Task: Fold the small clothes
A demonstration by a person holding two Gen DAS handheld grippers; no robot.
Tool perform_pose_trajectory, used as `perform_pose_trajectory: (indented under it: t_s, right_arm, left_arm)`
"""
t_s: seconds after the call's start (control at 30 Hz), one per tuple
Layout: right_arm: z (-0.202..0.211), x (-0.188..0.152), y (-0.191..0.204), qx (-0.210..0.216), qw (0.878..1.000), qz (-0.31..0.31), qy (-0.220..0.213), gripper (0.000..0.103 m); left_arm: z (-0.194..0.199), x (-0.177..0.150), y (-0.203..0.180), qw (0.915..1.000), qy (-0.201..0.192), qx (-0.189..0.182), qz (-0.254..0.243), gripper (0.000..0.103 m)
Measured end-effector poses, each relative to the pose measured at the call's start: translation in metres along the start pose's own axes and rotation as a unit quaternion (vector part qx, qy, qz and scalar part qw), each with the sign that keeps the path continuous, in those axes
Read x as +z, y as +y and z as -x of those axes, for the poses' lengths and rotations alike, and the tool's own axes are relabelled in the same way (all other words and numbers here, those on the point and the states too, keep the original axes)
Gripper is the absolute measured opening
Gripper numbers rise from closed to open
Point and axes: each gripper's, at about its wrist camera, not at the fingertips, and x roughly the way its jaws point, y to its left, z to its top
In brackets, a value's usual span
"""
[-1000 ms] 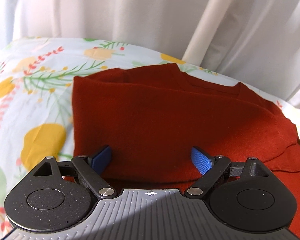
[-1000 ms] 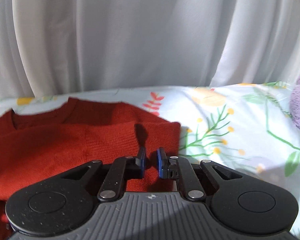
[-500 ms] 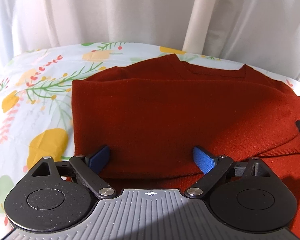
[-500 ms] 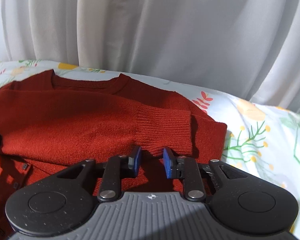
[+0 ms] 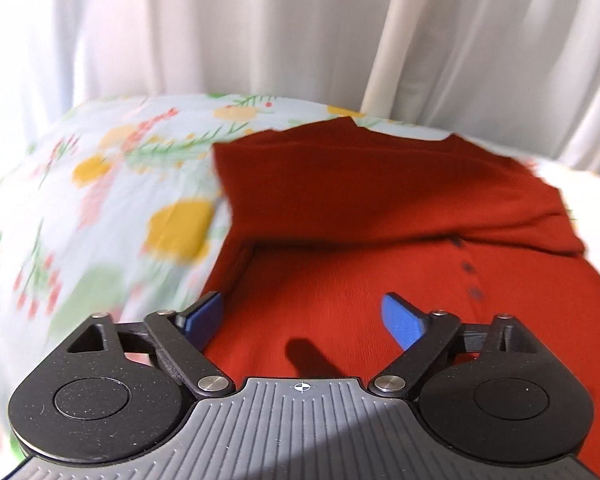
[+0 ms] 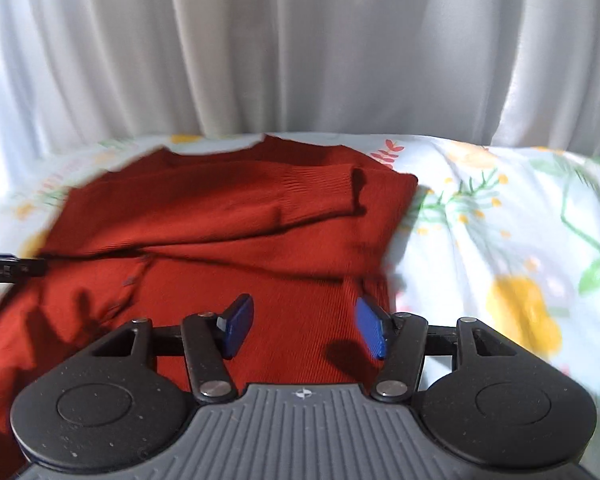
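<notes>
A rust-red knit cardigan lies on a bed covered with a floral sheet, white curtains hanging behind it. The neckline points toward the curtains. Both sleeves appear folded across the chest: a ribbed cuff lies near the garment's right edge, and a band of doubled fabric runs the width of the upper body. Below that band the button placket and the lower body lie flat and unfolded. By this reading the sleeve step is done, and what is left is bringing the lower half up over the upper and tidying the bundle; a purple item seen nowhere now may also wait, but that cannot be told.

The right gripper has just been opening its jaws; they stand wide apart above the lower right part of the cardigan with only flat fabric beneath, nothing pinched between the pads. The left gripper hangs over the lower left part, near the garment's left edge, jaws likewise spread wide and holding nothing. A dark tip of it shows at the left border of the right wrist view. Both views are smeared with motion blur.
</notes>
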Motion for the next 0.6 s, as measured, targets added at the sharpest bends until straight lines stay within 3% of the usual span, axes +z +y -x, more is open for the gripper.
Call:
perform_pose_trajectory:
  t_s: [0.07,0.23,0.3,0.43,0.6]
  right_arm:
    - [0.039,-0.028,-0.009,-0.001,1.000,-0.017,-0.008,0.081]
    - [0.082,-0.077,-0.035,-0.003,0.989,-0.136,0.054,0.079]
    - [0.081,-0.089,-0.045,0.025,0.979,-0.186,0.085,0.059]
    - [0.070,-0.105,-0.051,0.049,0.963,-0.227,0.134,0.043]
    - [0.071,-0.108,-0.049,0.084,0.956,-0.238,0.148,0.021]
  left_arm:
    - [0.024,-0.025,0.018,0.9994,0.025,-0.009,0.024,0.093]
    - [0.050,-0.063,0.053,0.9900,0.102,0.024,0.094,0.085]
    - [0.055,-0.070,0.061,0.9867,0.111,0.015,0.117,0.082]
    - [0.056,-0.084,0.069,0.9784,0.145,-0.012,0.147,0.070]
    - [0.058,-0.092,0.072,0.9740,0.155,-0.036,0.162,0.048]
